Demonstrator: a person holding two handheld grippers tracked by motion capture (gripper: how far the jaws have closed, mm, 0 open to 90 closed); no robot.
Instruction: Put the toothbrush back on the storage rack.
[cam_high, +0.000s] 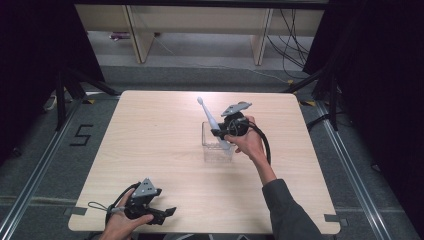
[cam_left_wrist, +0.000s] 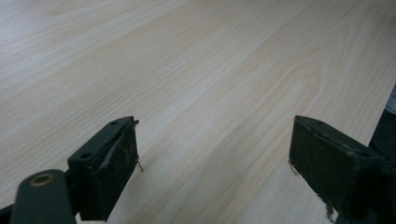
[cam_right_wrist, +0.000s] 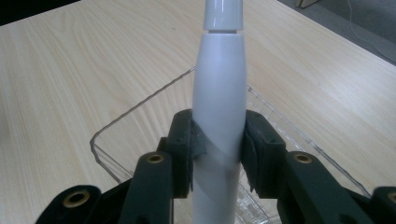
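Right gripper view looks along two black jaws clamped on the smooth white plastic handle of an electric toothbrush (cam_right_wrist: 219, 107), one pad pressed flat against each side of it. The handle passes between the right gripper (cam_right_wrist: 219, 140) fingers and rises past the top of that view. Just below and behind it lies the rim of a clear plastic rectangular container (cam_right_wrist: 140, 105) on the pale wooden table (cam_right_wrist: 70, 70).

High view shows the right gripper (cam_high: 222, 134) holding the toothbrush (cam_high: 209, 116) tilted, its brush head up and away from the person, its lower end over the container (cam_high: 216, 152) near the table's middle. The left gripper (cam_high: 167, 212) rests at the near edge of the table (cam_high: 150, 135), well apart from these.

Left gripper view shows the left gripper (cam_left_wrist: 215, 158) with its jaws spread wide, nothing between them, bare tabletop beneath.
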